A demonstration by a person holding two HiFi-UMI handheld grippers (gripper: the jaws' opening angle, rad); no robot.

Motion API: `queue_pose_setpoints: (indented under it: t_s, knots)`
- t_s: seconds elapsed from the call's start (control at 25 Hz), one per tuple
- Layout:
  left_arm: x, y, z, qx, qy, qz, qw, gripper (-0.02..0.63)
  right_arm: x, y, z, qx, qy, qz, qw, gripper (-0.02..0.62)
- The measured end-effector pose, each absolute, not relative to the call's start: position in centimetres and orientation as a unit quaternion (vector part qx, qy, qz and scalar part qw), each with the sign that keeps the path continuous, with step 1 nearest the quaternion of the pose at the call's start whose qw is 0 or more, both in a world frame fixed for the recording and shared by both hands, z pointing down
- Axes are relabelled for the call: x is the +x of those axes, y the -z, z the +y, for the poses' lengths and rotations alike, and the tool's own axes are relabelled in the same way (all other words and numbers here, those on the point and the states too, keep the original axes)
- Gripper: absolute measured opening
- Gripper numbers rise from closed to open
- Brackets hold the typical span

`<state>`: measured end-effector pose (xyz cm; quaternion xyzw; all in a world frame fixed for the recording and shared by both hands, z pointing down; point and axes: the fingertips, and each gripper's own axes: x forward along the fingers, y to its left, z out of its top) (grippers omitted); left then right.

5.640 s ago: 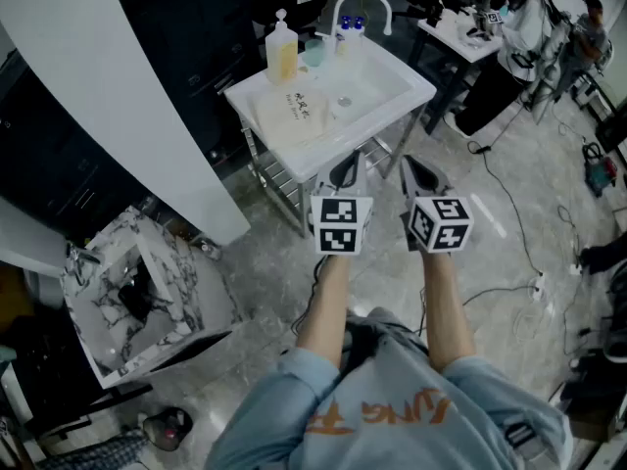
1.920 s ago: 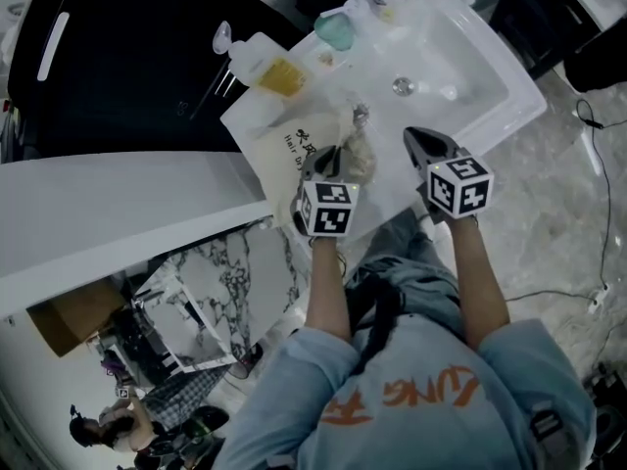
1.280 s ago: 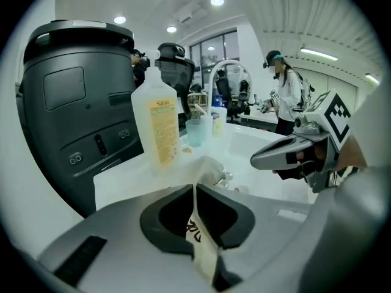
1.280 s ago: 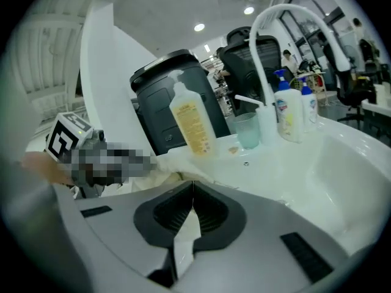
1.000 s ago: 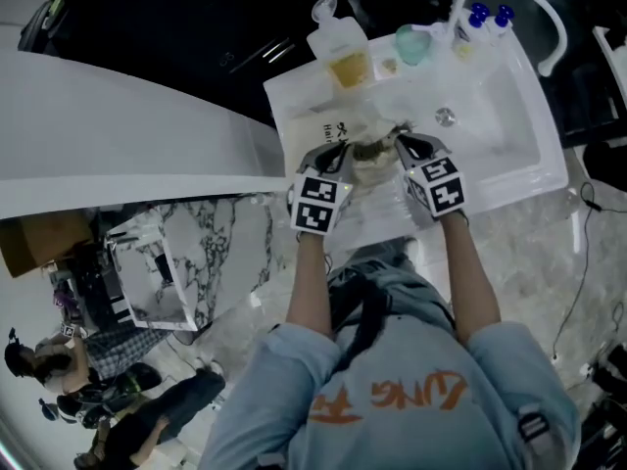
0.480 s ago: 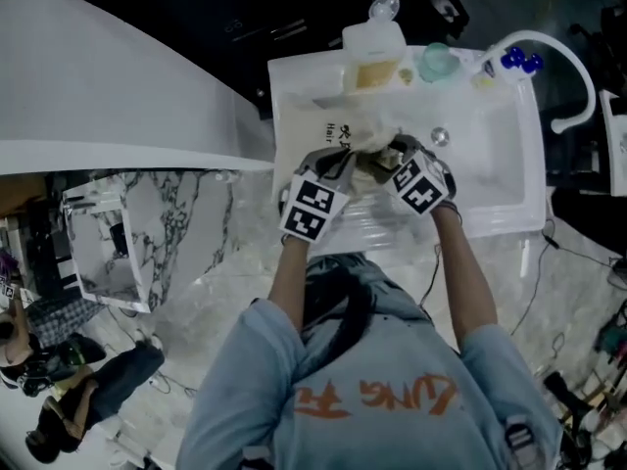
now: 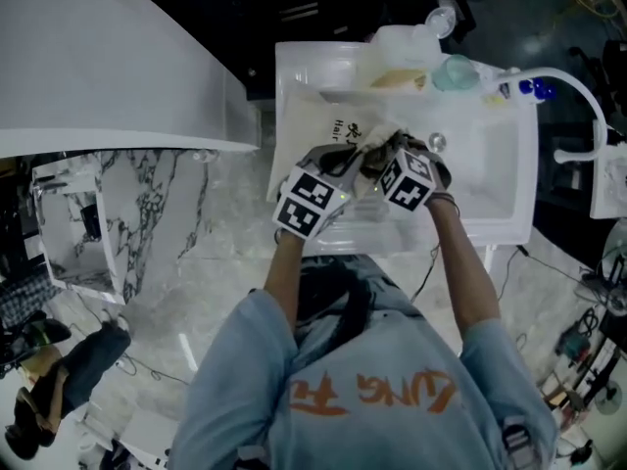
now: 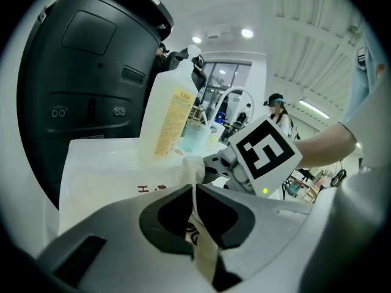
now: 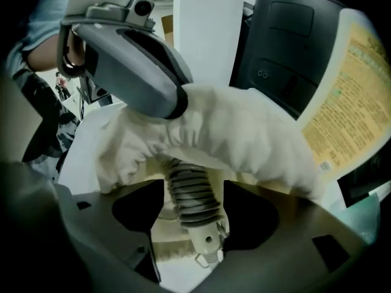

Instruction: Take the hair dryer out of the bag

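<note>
Right gripper (image 9: 194, 221) just opened its jaws around, not touching, the grey ribbed-necked hair dryer (image 9: 186, 188) poking from the cream cloth bag (image 9: 244, 133); left gripper (image 8: 195, 189) pinches the bag's rim. Close off-centre and it could slip back in

Both forearms (image 7: 282, 282) reach forward side by side, the claws close together over the bag (image 7: 315, 116). Left claw (image 8: 195, 187): jaws pinched together on a fold of the bag's cloth. Right claw (image 9: 194, 191), pitched steeply down at the bag's mouth: jaws have just been opening and now stand wide, with the hair dryer's ribbed cord sleeve (image 9: 183, 179) between them, unpressed.
</note>
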<state>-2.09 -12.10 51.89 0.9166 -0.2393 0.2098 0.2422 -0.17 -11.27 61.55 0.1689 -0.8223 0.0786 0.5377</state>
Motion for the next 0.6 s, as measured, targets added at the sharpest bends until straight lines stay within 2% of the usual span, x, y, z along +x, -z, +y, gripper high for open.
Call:
queue_pose_setpoints:
  t_s: [0.2,0.36,0.6]
  knots:
    - [-2.0,-51.6,-11.4,0.929,-0.190,-0.203,0.246,0.017,-0.2,-63.4,-11.4,0.130,-0.056,-0.801,0.582,0.313]
    - [-4.9,-50.9,-10.9,0.927,-0.173,-0.195,0.270,0.085,-0.5,-64.1,-10.9,0.096,-0.044,-0.787,0.608,0.313]
    - [-12.9,-52.9,-11.6,0.892,-0.213,-0.286,0.278,0.138,-0.8,-64.4,-10.7,0.048,-0.051,-0.782,0.620,0.275]
